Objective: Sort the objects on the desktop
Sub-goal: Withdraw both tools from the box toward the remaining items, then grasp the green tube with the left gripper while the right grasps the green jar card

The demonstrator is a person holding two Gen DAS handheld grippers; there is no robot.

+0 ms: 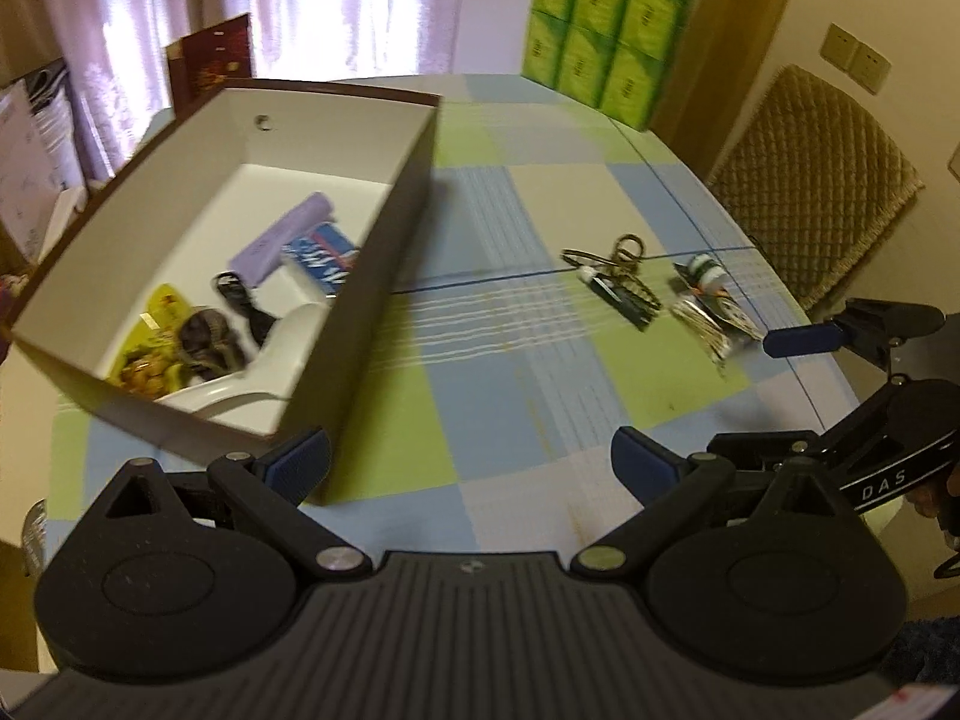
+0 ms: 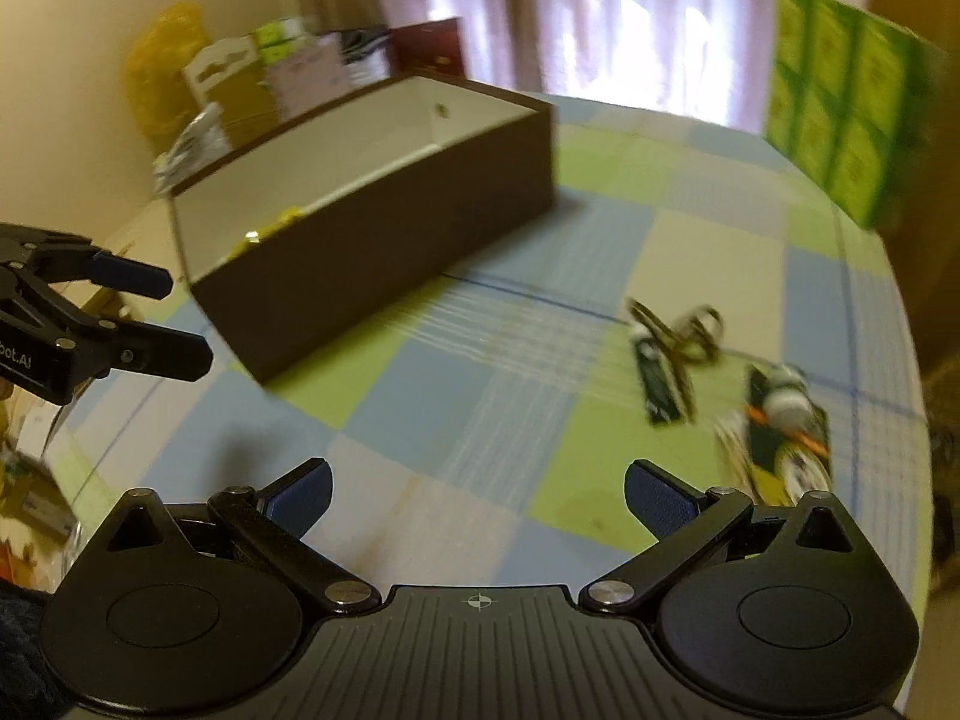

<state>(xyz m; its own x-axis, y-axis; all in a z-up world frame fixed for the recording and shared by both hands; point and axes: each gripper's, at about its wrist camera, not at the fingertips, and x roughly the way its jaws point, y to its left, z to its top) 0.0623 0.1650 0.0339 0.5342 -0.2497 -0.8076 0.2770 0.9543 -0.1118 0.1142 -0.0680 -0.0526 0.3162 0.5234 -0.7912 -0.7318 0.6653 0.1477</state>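
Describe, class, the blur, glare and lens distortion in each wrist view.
Left wrist view: curtains blown out by backlight, box contents and keys slightly smeared, table edge bowed by the fisheye. Right wrist view: heavier motion blur on keys and green packs; curtains glare.

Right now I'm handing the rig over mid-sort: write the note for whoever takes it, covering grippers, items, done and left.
Left gripper: open, empty, near the box's near corner.
Right gripper: open, empty, over the checked tablecloth.
Brown box: already holds a purple tube, a blue packet, a yellow snack bag, a white item and dark small things.
Left on the table: the key bunch and the small packet pile beside it, both on the right gripper's side.
Green tissue pack stands at the far edge.
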